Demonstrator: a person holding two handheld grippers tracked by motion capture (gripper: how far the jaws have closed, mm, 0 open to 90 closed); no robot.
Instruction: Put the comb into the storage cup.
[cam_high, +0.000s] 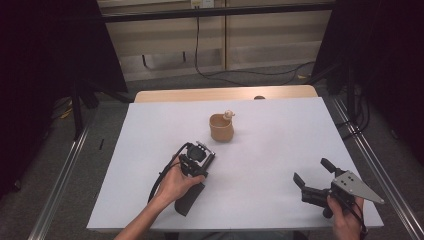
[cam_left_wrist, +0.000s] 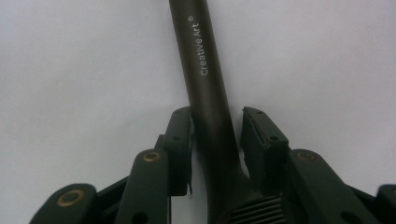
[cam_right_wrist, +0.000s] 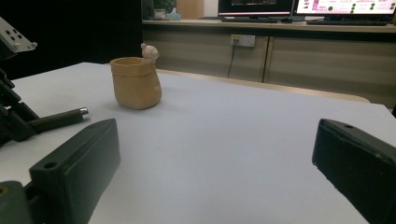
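Note:
A dark pen (cam_left_wrist: 205, 70) printed "Creative Art" lies on the white table between the jaws of my left gripper (cam_left_wrist: 217, 122). One pad touches the pen's side and a thin gap remains at the other pad. In the high view the left gripper (cam_high: 199, 156) rests on the table, aimed at a tan cup (cam_high: 221, 128) with a small figure on its rim. My right gripper (cam_high: 314, 172) sits near the front right of the table, open with nothing between its jaws. In the right gripper view (cam_right_wrist: 215, 140) the cup (cam_right_wrist: 136, 84) stands ahead and the pen's silver-tipped end (cam_right_wrist: 60, 119) pokes out at the left.
The white sheet (cam_high: 280, 135) covers the table top, with a wooden edge at the back. Dark stands and cables flank both sides on the floor. A cable (cam_high: 162, 177) loops from the left gripper beside the hand.

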